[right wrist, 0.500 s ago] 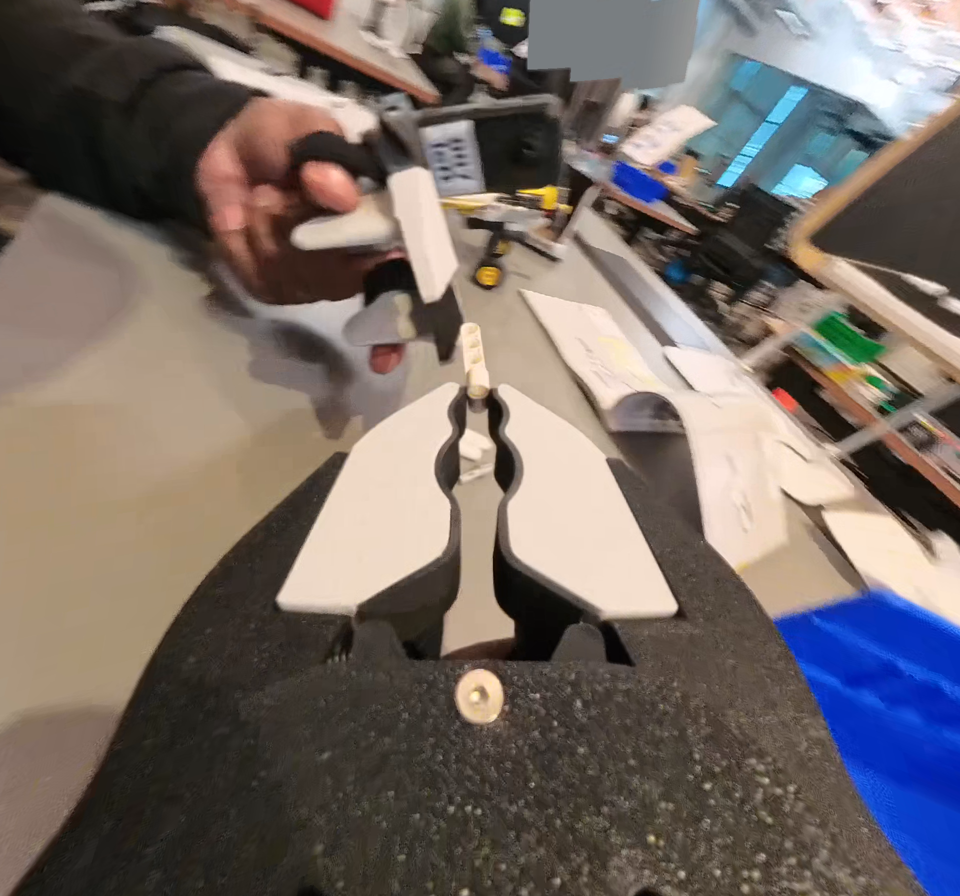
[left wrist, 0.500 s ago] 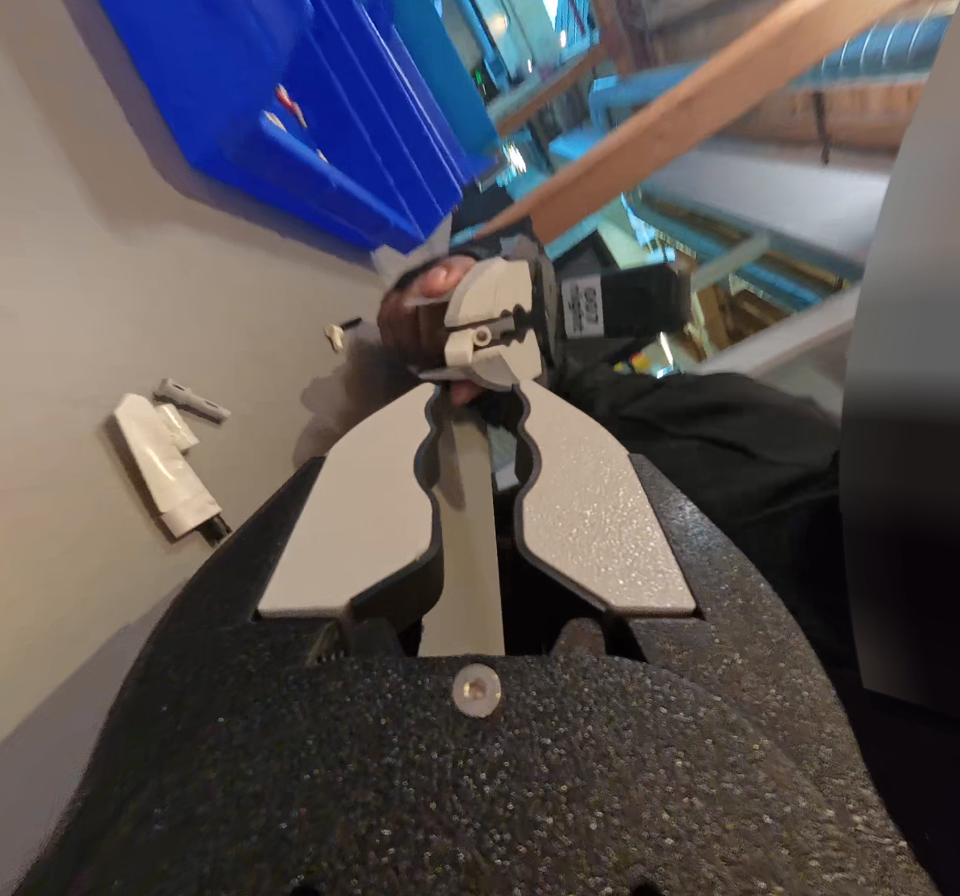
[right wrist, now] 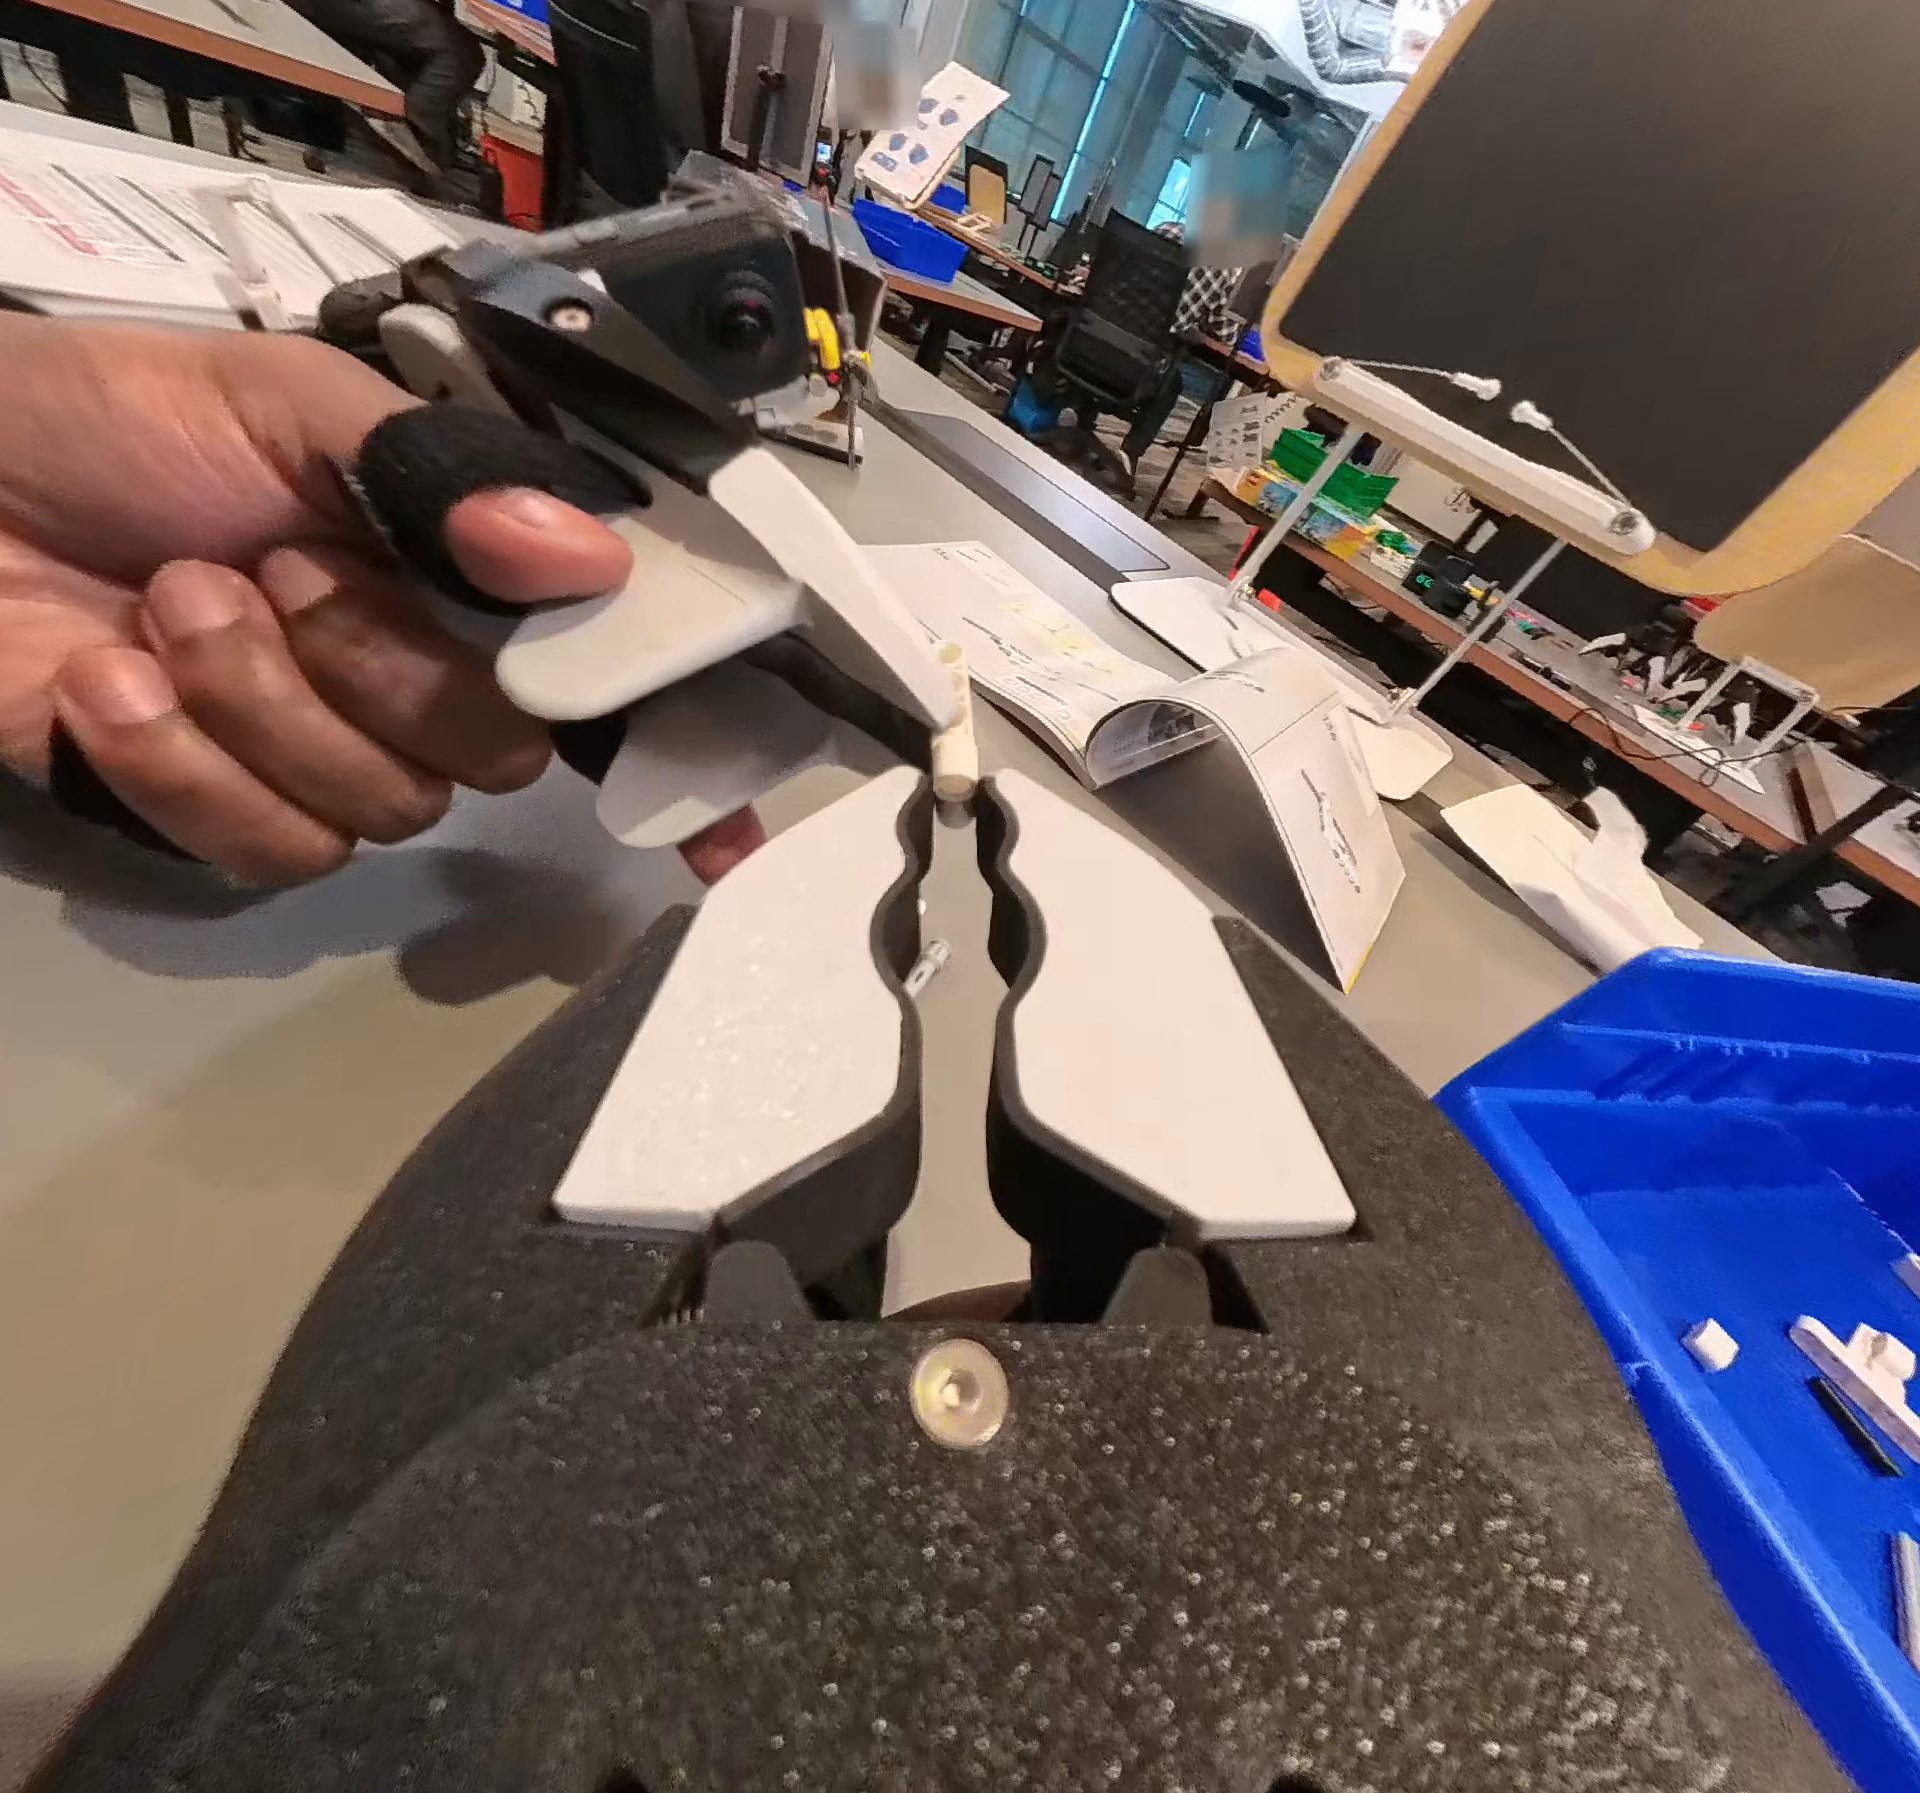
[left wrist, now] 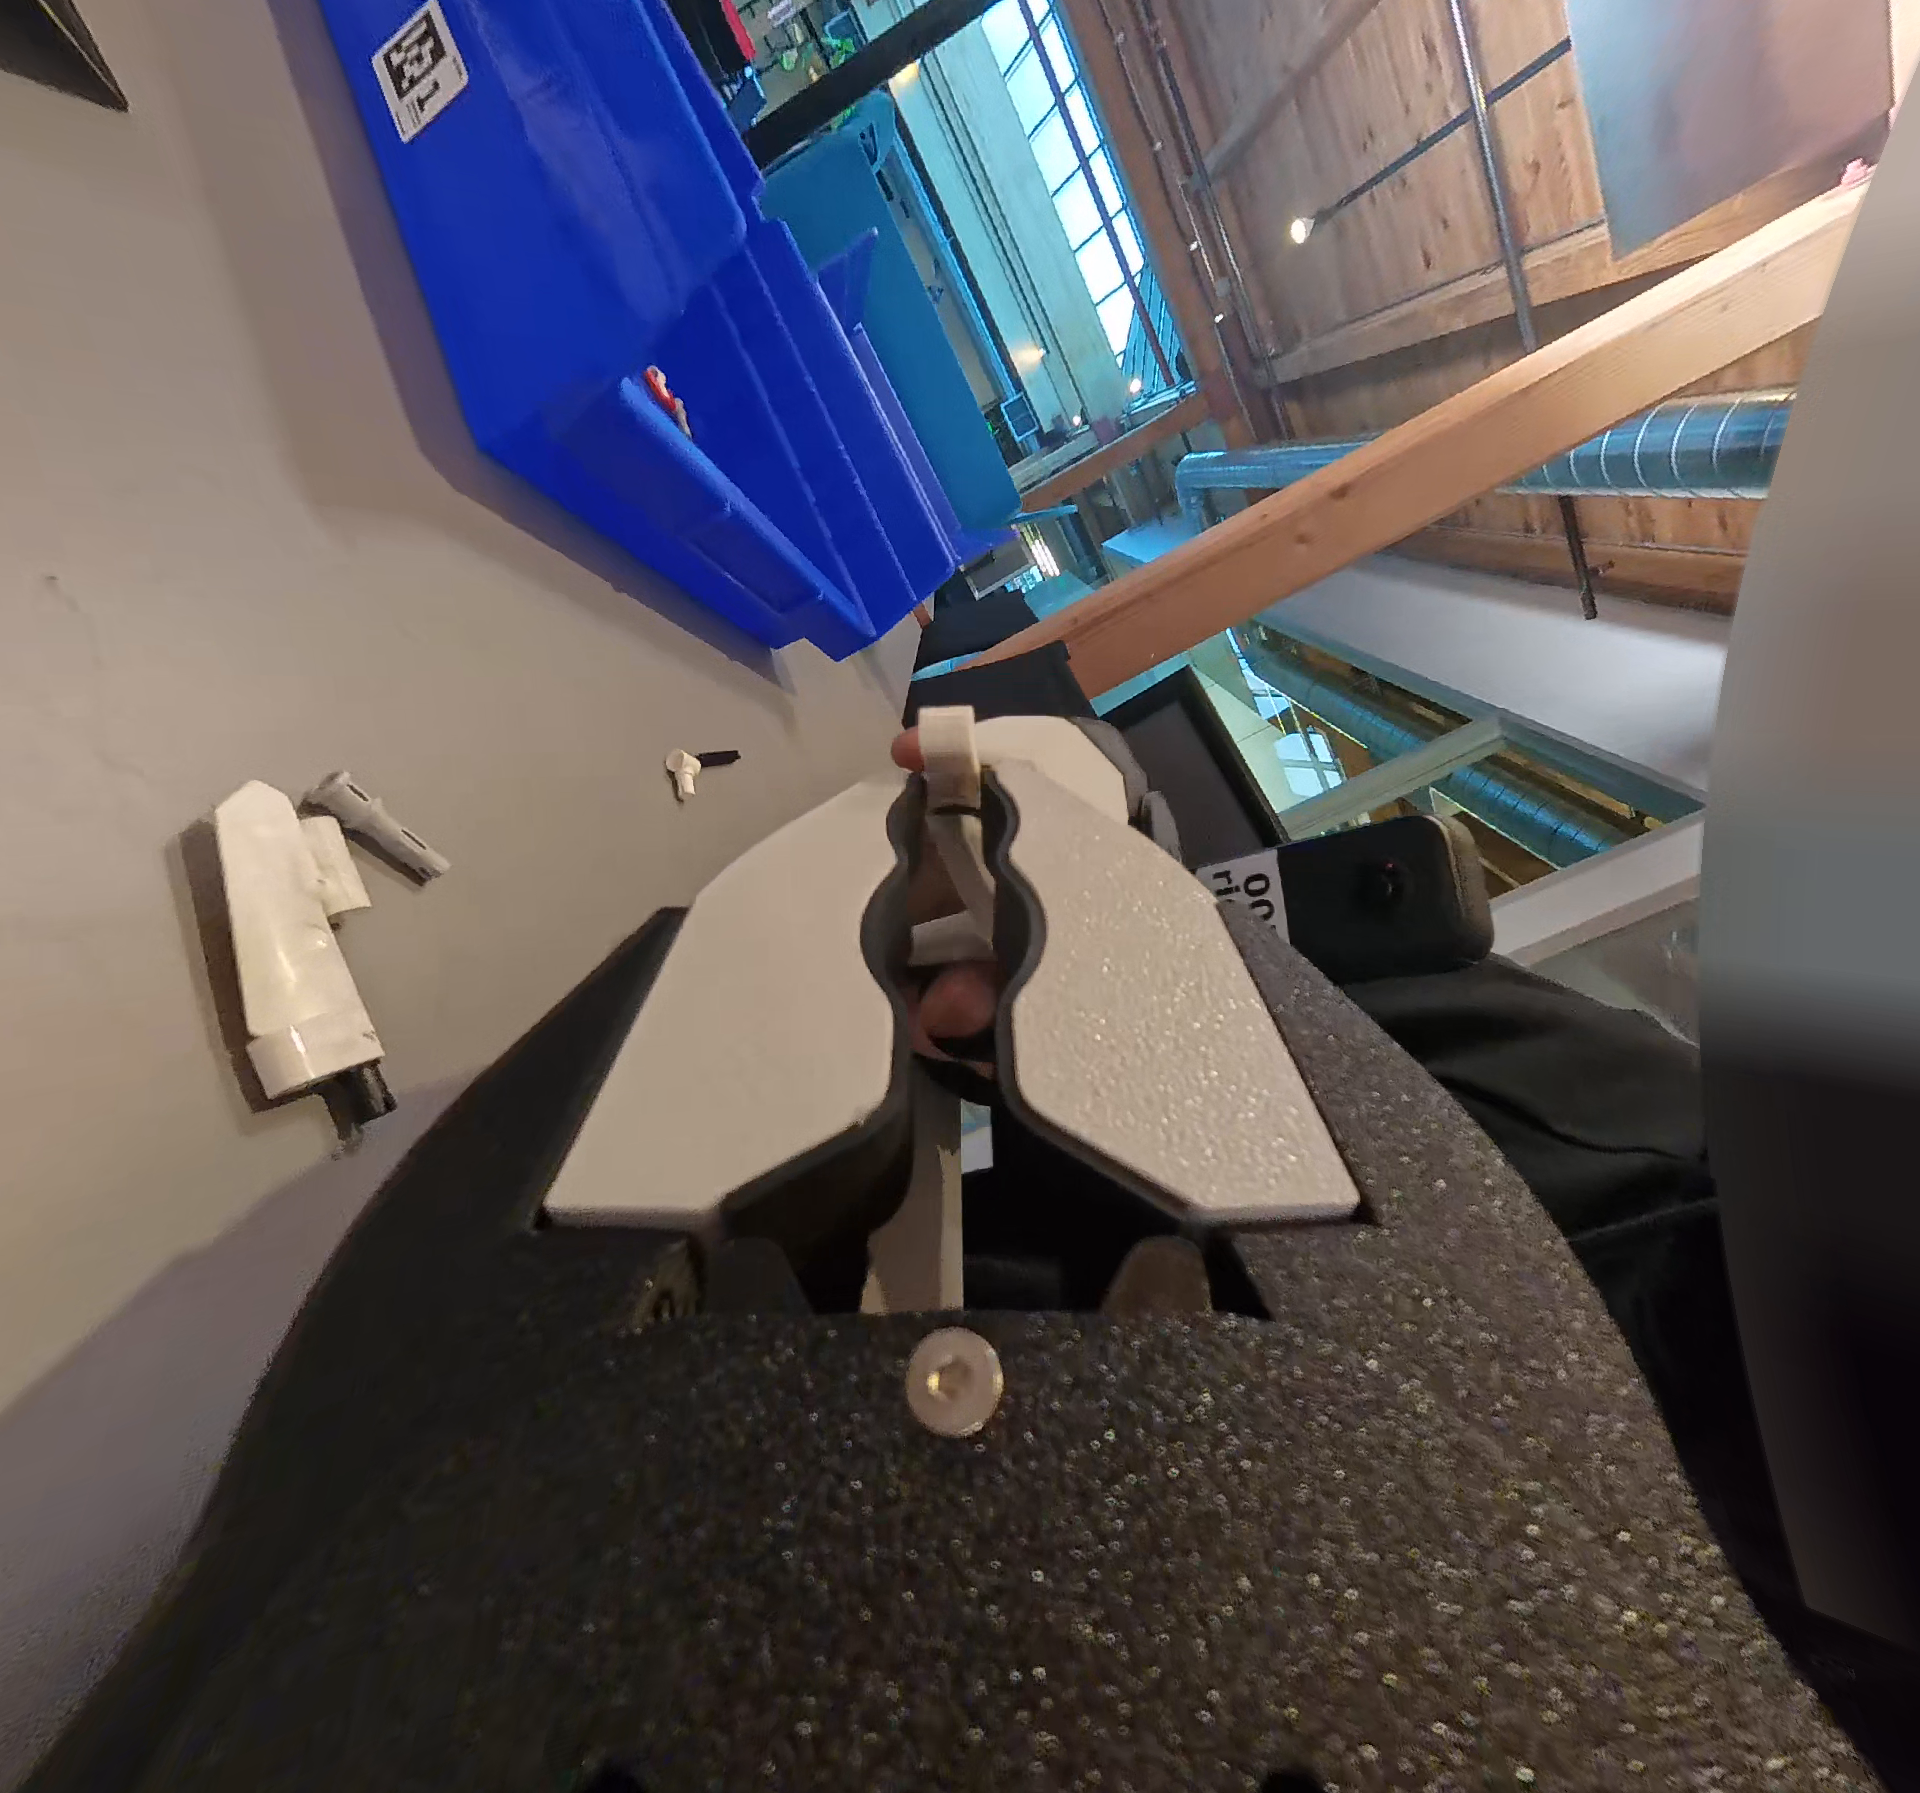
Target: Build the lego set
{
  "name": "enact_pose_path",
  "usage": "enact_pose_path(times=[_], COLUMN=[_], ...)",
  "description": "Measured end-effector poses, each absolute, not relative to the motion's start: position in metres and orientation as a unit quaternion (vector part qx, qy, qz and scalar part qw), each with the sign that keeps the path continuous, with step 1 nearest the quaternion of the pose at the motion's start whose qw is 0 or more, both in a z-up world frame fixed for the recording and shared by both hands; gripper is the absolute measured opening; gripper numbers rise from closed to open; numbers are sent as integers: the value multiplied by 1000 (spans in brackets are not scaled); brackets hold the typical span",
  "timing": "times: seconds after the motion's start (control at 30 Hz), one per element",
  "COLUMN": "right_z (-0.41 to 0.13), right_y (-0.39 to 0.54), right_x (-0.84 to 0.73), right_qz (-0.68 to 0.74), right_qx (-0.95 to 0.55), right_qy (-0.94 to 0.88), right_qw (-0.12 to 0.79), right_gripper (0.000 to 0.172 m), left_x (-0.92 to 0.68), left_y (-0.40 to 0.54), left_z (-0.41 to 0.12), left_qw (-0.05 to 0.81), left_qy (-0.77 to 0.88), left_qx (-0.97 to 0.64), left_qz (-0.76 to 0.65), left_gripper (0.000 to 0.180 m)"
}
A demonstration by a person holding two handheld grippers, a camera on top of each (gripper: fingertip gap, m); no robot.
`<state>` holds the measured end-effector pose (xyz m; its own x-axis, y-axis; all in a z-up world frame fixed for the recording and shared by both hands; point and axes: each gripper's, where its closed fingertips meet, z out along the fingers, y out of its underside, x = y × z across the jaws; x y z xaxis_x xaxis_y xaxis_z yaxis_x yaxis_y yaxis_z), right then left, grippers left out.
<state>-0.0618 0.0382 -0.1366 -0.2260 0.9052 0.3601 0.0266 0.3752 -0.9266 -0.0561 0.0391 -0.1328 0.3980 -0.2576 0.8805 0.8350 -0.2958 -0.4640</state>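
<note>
1 small cream peg piece (right wrist: 954, 751), long and thin, is pinched at both ends by 2 claws: the right claw (right wrist: 954, 798) and the left claw (left wrist: 951, 787).

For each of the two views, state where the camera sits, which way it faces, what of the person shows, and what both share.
Left wrist view: on the left gripper, rolled sideways, facing the blue plastic bin on the grey table; its jaws clamp a small white plastic beam; a fingertip and black sleeve show behind.
Right wrist view: on the right gripper, level, facing across the table; it grips the beam's lower end; the person's hand holds the left gripper.
Shared: beam, bin, table, both grippers.
</note>
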Motion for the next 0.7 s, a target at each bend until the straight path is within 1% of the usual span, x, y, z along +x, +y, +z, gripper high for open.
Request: enact_pose_path(times=[0.7], right_z=[-138], right_y=[36], right_x=[-62], right_qz=[401], right_qx=[-396], right_qy=[-628], right_qw=[537], right_gripper=[7], left_x=[-55], left_y=[41], left_z=[-131], left_qw=[579], left_qy=[-243], left_qx=[-607], left_qz=[-487], left_gripper=[8])
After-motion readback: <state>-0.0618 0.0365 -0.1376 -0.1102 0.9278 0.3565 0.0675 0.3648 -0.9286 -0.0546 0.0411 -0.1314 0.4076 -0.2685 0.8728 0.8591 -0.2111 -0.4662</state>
